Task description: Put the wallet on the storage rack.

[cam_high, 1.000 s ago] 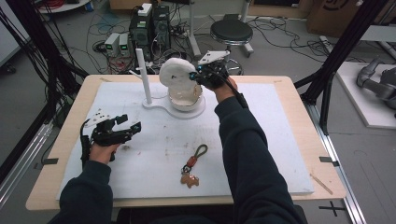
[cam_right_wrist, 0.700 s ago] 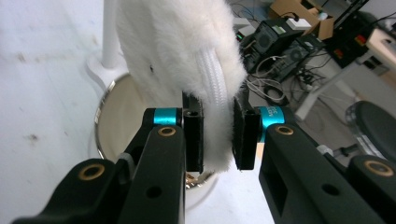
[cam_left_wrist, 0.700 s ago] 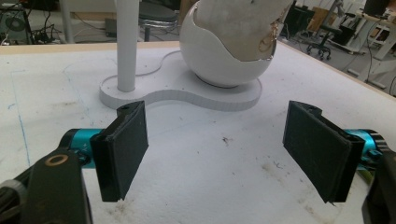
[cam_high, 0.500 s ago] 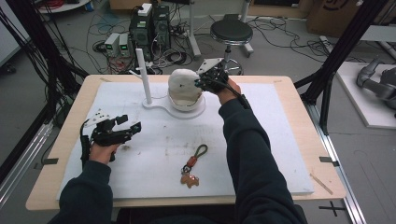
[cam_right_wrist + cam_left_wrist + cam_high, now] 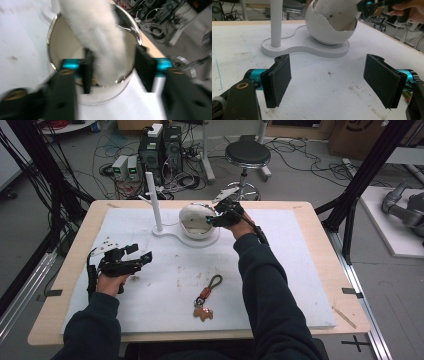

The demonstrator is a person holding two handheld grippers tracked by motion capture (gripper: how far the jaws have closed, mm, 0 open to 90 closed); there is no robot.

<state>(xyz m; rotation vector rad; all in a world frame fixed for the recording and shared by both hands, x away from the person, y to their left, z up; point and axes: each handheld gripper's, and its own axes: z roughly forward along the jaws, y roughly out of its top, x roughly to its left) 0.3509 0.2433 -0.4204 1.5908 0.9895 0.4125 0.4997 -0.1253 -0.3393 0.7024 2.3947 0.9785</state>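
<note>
White fluffy cloth (image 5: pixel 100 37) runs lengthwise from the bowl (image 5: pixel 60 32) toward the right gripper (image 5: pixel 116 68), its end between the jaws, which have just been opening, released. Left gripper (image 5: pixel 329 80) gapes empty, well apart.

We are seeing a fluffy white cloth (image 5: pixel 100 37) between matt black fingers (image 5: pixel 143 67), over a glossy metal bowl (image 5: pixel 57 50).
</note>
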